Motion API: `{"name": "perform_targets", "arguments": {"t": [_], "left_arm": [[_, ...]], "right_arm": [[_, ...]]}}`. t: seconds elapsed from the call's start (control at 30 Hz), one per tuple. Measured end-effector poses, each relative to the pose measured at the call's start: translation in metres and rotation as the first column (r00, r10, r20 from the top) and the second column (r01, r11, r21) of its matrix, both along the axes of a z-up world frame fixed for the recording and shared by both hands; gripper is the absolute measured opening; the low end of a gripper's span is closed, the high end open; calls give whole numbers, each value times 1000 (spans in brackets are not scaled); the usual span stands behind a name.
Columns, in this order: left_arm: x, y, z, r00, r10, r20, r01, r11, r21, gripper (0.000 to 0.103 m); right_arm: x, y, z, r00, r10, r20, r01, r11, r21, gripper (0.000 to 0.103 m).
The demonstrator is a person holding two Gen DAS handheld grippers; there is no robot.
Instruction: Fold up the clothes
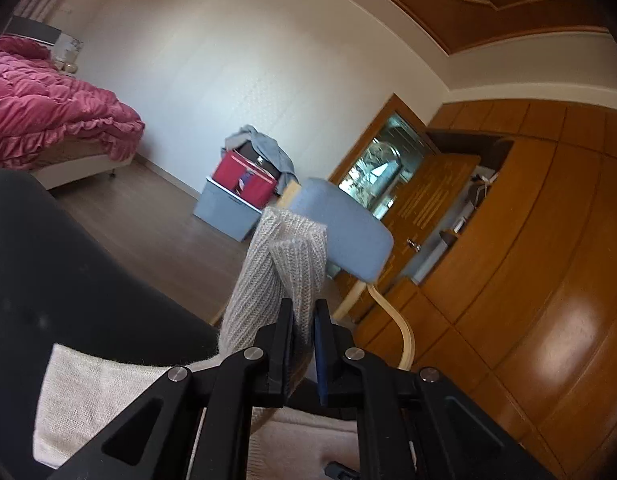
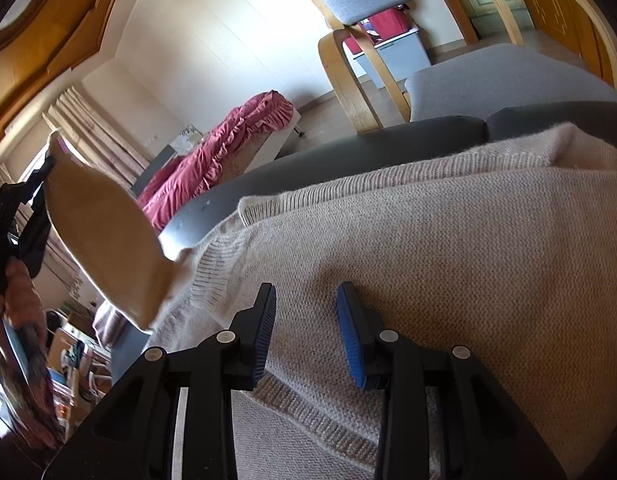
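A beige knit sweater (image 2: 448, 240) lies spread on a dark padded surface (image 2: 348, 148). My left gripper (image 1: 304, 312) is shut on the ribbed cuff end of its sleeve (image 1: 284, 264), which stands up in the air past the fingertips. The right wrist view shows that sleeve (image 2: 104, 240) lifted off to the left, with the left gripper (image 2: 46, 164) and a person's hand behind it. My right gripper (image 2: 306, 296) is low over the sweater's body near the hem ribbing. Its jaws stand apart, and the blue pads (image 2: 348, 320) pinch no fabric.
A bentwood chair with a blue cushion (image 1: 340, 224) stands just beyond the surface. A bed with a pink quilt (image 1: 48, 108) is at the far left, and a grey box holding a red bag (image 1: 236, 188) stands by the wall. Wooden wardrobes (image 1: 528, 240) fill the right.
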State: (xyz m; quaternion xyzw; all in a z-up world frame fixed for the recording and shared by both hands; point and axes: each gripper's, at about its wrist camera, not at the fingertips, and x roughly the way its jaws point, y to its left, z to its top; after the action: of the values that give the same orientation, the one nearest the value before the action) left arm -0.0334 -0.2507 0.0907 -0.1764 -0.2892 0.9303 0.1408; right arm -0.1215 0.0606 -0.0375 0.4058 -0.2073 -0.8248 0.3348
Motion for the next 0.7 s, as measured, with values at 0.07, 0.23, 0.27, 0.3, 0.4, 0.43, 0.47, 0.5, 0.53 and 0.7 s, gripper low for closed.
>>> {"name": "perform_targets", "arguments": {"t": [0.07, 0.23, 0.27, 0.3, 0.4, 0.43, 0.47, 0.5, 0.53, 0.7], "left_arm": [[-9, 34, -16, 997, -66, 36, 66, 998, 2, 8], [-28, 78, -56, 983, -149, 111, 146, 989, 31, 8], [-31, 81, -62, 981, -155, 119, 152, 988, 30, 8], [-34, 84, -66, 979, -159, 126, 157, 987, 28, 8], [-41, 101, -76, 974, -175, 147, 173, 985, 22, 8], [-43, 107, -78, 971, -182, 152, 181, 983, 21, 8], [-45, 113, -79, 970, -189, 154, 188, 982, 20, 8], [-46, 118, -80, 969, -195, 155, 194, 981, 19, 8], [-47, 124, -80, 967, -204, 153, 204, 979, 17, 8], [-48, 153, -84, 957, -243, 160, 252, 967, -38, 8]], "right_arm": [[0, 8, 2, 999, -40, -5, 40, 999, -18, 35], [0, 44, 4, 976, -218, 3, 217, 973, -72, 35], [-1, 51, 3, 968, -250, 12, 251, 964, -86, 35], [-1, 57, 2, 962, -273, 20, 273, 957, -100, 35], [-1, 73, 0, 940, -337, 45, 340, 930, -139, 35], [-1, 75, 0, 935, -350, 46, 353, 925, -141, 35], [0, 78, 0, 931, -363, 48, 366, 919, -144, 35], [1, 80, 0, 926, -375, 53, 379, 913, -152, 35], [0, 81, -1, 921, -386, 60, 390, 907, -159, 35], [-3, 89, -6, 905, -415, 89, 425, 887, -183, 35]]}}
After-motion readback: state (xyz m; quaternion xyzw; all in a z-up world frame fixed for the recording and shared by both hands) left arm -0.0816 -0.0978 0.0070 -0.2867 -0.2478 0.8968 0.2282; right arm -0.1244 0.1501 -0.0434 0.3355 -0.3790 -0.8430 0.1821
